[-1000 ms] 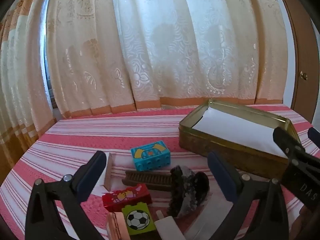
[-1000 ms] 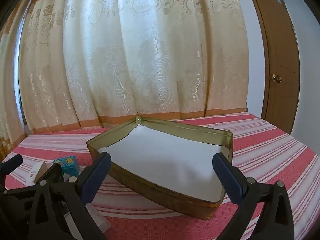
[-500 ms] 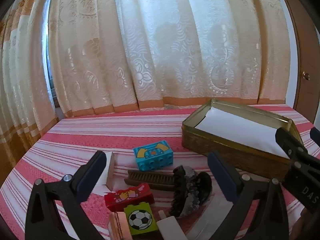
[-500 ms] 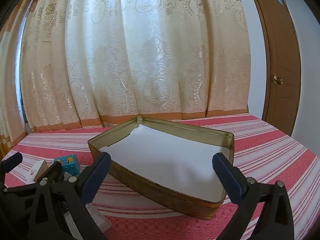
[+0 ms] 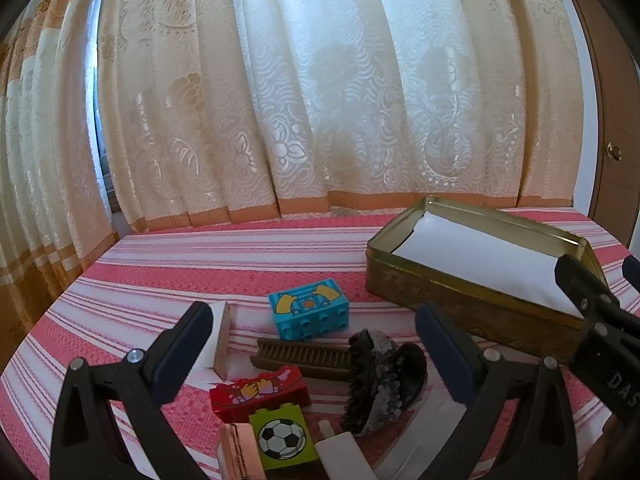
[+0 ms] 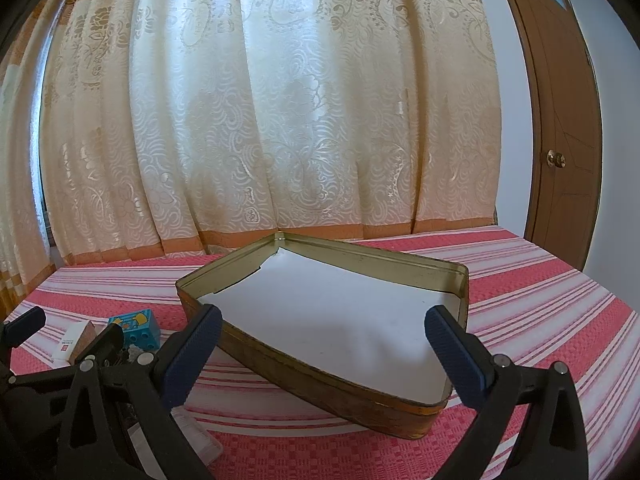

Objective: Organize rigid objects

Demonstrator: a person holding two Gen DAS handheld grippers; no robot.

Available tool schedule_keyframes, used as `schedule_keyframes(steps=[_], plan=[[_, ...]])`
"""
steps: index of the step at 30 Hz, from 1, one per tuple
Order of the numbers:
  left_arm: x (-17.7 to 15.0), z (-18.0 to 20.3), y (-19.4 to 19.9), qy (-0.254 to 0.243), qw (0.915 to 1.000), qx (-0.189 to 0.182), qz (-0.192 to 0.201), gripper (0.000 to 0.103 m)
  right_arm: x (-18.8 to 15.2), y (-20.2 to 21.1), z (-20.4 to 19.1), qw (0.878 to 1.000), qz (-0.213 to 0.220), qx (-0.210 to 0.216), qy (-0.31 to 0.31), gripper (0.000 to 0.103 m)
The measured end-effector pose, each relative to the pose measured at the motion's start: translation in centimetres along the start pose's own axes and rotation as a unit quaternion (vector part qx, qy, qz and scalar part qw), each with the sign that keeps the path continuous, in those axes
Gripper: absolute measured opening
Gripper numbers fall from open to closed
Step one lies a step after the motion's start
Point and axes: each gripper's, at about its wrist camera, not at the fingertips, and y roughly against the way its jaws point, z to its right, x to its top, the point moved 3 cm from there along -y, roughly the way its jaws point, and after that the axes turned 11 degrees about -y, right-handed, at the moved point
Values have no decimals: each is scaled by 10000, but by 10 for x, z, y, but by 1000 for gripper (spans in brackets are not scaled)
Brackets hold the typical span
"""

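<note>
Cream lace curtains [image 6: 260, 120] hang behind a surface spread with a pink and white striped cloth [image 5: 192, 264]; whether it is a table or a bed I cannot tell. On the cloth sits my big gold tin [image 6: 320, 380], lined with white paper and holding nothing that I can see, and the loose things lie in a tight heap just left of it. My left claw [image 5: 312, 352] hangs wide open over that heap and grips nothing; my right claw [image 6: 324, 348] hangs just as wide over the tin, also with nothing in it. I judge the crowding to be the risk: the dark hair clip [image 5: 380, 380] lies against the brown comb [image 5: 304, 354], and the red brick [image 5: 260, 394] touches the green football brick [image 5: 282, 438], so closing on one may drag or flip its neighbour. The blue brick [image 5: 310, 314] stands freer and looks the safer pick. My two claws are also close, so a swing toward the tin could knock them together. Only the left view shows the whole heap; the right view shows the tin's full floor and far corner, and of the heap little beyond the blue brick and a small box [image 6: 74, 344].
</note>
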Motion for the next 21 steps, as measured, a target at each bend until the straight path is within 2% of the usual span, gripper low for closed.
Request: schedule_keyframes(steps=[21], plan=[[-1, -1, -1, 20, 10000, -1, -17, 103, 1, 0, -1, 10000, -44, 89, 8, 102]])
